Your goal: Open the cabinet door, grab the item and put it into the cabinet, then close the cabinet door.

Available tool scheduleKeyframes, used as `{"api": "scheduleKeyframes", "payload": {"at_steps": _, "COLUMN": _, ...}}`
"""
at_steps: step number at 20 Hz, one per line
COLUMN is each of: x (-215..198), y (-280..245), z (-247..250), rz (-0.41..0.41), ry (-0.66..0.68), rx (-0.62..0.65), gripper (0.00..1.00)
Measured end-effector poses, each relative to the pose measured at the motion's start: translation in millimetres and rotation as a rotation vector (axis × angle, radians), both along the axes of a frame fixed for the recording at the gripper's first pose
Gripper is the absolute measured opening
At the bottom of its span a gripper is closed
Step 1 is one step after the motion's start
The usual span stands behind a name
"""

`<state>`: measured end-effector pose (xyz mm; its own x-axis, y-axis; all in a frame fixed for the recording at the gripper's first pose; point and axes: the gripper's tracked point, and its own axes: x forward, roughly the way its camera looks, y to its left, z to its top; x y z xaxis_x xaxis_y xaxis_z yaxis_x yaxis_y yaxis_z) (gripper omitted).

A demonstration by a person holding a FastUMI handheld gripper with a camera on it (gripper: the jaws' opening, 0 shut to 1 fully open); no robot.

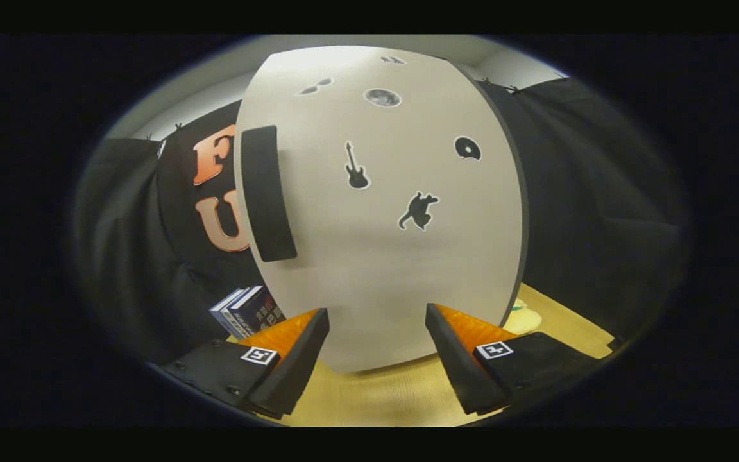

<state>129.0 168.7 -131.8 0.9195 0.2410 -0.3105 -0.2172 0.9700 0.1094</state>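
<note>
A white cabinet [376, 212] stands close ahead on the wooden table [369, 398], its door shut and covered with small dark stickers. A black bar handle [268, 192] runs vertically along the door's left side. My gripper [377, 333] is open, its fingers spread wide just in front of the door's lower part with nothing between them. Left of the cabinet, beyond the left finger, stand dark blue books [247, 311]. A pale item [523, 317] peeks out at the cabinet's right foot, mostly hidden by the right finger.
Black cloth hangs as the booth's wall on both sides of the cabinet. The table's surface extends to the right past the cabinet's dark side edge [518, 192].
</note>
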Motion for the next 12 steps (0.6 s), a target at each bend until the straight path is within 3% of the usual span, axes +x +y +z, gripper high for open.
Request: {"api": "scheduleKeyframes", "payload": {"at_steps": 12, "x": -59.4, "y": -58.9, "z": 67.6, "rz": -0.083, "ry": -0.102, "rx": 0.013, "gripper": 0.97}}
